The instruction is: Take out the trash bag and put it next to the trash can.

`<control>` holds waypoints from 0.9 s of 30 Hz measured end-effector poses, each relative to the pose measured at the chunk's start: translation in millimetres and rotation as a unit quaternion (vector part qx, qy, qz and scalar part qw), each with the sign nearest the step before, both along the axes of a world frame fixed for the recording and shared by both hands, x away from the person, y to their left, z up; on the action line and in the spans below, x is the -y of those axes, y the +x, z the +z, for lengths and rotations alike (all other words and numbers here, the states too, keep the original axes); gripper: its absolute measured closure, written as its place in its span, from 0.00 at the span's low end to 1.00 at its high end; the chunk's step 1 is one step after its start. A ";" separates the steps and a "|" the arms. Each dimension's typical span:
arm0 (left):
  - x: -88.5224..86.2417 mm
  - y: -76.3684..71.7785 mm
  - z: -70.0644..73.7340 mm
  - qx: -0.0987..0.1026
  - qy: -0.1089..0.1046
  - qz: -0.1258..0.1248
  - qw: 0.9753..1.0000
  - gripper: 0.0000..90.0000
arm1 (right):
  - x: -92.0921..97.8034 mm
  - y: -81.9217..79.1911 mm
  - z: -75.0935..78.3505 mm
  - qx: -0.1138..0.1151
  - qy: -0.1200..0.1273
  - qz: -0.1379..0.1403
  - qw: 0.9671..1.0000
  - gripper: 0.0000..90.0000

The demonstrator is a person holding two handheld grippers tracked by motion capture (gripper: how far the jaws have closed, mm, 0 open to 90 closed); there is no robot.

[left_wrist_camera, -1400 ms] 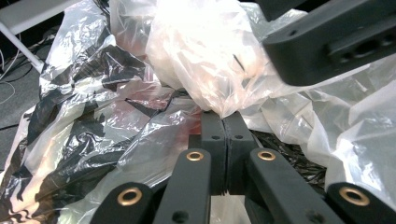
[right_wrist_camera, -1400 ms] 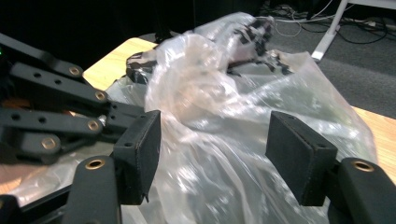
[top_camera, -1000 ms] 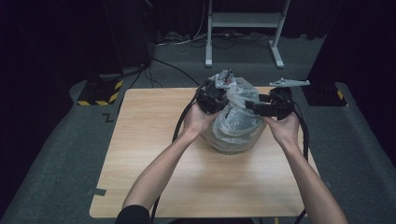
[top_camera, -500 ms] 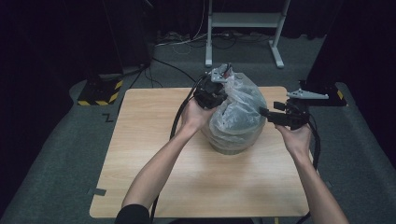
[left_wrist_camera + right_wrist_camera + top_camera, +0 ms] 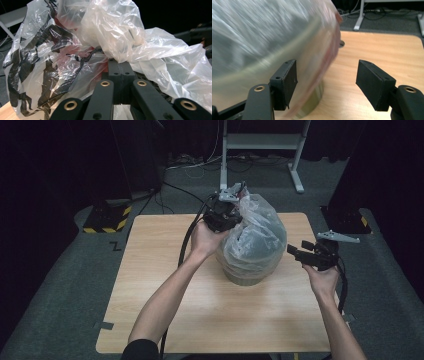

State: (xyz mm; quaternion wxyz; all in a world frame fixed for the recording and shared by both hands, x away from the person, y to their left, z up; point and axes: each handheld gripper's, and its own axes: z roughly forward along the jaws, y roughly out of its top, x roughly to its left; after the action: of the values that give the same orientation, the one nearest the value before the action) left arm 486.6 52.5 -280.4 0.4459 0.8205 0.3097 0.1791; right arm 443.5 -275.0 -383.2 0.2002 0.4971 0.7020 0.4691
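- High view shows a wooden counter [image 5: 165, 290] with a round container [image 5: 248, 272] standing a little right of its middle, wrapped in a clear plastic bag [image 5: 260, 232].
- From where I stand, the person's left hand [image 5: 205, 240] holds the left gripper [image 5: 227, 212] at the far left top of the bag, where the plastic is gathered up.
- Left gripper view has the two black jaws pressed together with a bunch of the crinkled plastic bag [image 5: 115, 35] pinched at their tips; black and reddish print shows through the film.
- On the right, the right hand [image 5: 322, 280] holds the right gripper [image 5: 295, 254] just beside the bag's right flank, apart from it, with its grey plate [image 5: 337, 236] on top.
- Right gripper view shows its jaws standing wide with nothing between them; the left pad [image 5: 287, 82] sits right against the blurred side of the bag [image 5: 262, 37], and the right pad [image 5: 372, 83] hangs over bare wood.
- Container's greenish base [image 5: 313, 100] rests on the counter [image 5: 387, 50] below the film.
- Beyond the far edge, a grey metal stand [image 5: 260, 142] and loose cables [image 5: 200, 165] sit on the dark floor [image 5: 385, 285], with a yellow-and-black striped block [image 5: 107, 217] off to the left.
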 end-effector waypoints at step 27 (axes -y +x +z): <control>-54.6 -15.7 36.7 0.026 -0.059 0.027 0.998 1.00 | 1.1 26.3 -132.5 -0.079 -0.144 -0.095 0.982 0.38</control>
State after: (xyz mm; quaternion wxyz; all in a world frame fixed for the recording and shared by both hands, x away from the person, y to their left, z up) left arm 470.9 107.1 -243.7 0.4961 0.7793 0.3300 0.1941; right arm 469.8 -276.2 -515.7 0.2575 0.5632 0.7252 0.3009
